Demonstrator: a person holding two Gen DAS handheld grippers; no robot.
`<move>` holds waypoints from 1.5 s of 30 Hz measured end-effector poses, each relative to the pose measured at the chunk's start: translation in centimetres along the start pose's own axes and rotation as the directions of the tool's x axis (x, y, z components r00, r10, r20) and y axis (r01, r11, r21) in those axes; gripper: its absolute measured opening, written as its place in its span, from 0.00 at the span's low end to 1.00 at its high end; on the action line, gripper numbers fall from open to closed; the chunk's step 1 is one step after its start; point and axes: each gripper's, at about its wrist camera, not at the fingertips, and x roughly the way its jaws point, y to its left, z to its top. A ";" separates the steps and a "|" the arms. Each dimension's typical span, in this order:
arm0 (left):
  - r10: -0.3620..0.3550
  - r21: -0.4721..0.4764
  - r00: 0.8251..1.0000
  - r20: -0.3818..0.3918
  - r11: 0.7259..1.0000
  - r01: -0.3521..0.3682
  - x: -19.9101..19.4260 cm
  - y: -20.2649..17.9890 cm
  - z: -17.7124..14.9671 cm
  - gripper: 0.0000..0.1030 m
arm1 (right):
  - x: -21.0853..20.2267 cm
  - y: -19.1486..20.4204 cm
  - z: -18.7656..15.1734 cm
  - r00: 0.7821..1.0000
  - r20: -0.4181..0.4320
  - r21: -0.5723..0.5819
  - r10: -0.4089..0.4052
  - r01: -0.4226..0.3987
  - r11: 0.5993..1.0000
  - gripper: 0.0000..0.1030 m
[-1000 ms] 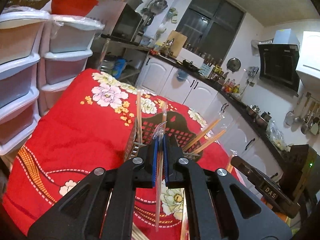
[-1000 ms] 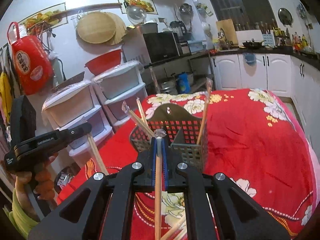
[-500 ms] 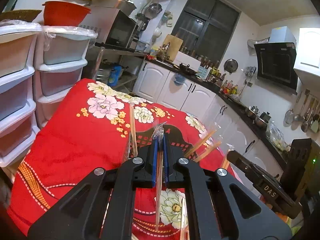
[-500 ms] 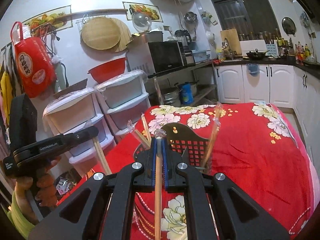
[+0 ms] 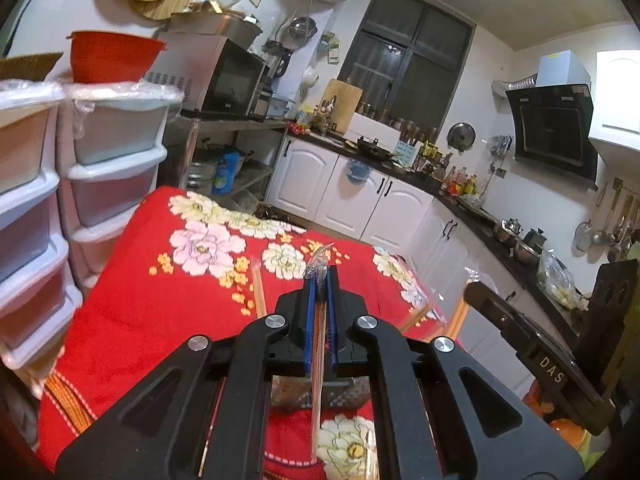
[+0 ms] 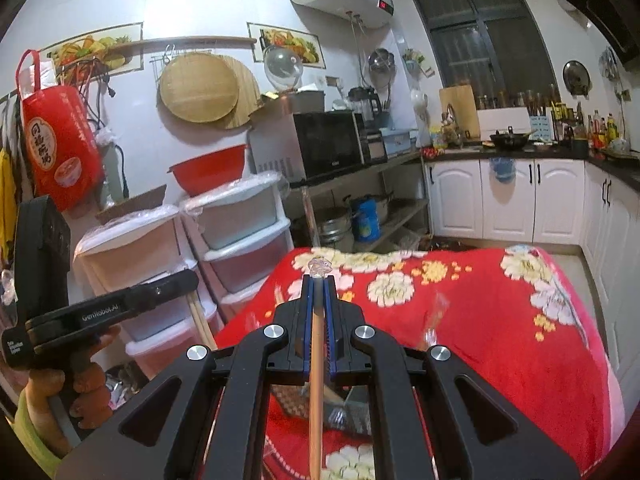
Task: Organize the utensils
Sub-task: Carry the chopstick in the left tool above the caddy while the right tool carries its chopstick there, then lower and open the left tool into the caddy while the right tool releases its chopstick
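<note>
My left gripper (image 5: 320, 277) is shut on a pair of chopsticks in a clear wrapper (image 5: 316, 396) that hangs down between the blue pads. Beneath it, mostly hidden by the jaws, is the brown mesh utensil basket (image 5: 286, 398), with other wrapped chopsticks (image 5: 258, 294) sticking up from it. My right gripper (image 6: 319, 281) is shut on a wooden chopstick in a wrapper (image 6: 316, 364), held above the same basket (image 6: 350, 414). In the right wrist view the left gripper (image 6: 120, 306) shows at the left, held by a person's hand (image 6: 86, 380).
A red floral cloth (image 5: 132, 300) covers the table. Stacked plastic drawers (image 5: 112, 168) stand close on its left side, topped by a red bowl (image 5: 110, 56). White cabinets (image 6: 516, 200) and a shelf with a microwave (image 6: 328, 142) line the far wall.
Both grippers have risen with their chopsticks still held. The basket has dropped low in both views and is now mostly hidden behind the jaws.
</note>
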 end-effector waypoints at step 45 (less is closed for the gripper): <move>0.129 0.036 0.982 0.139 0.990 -0.135 5.7 0.4 2.0 0.01 | 7.2 -0.6 1.8 0.987 0.146 -0.085 -0.064 0.077 0.993 0.06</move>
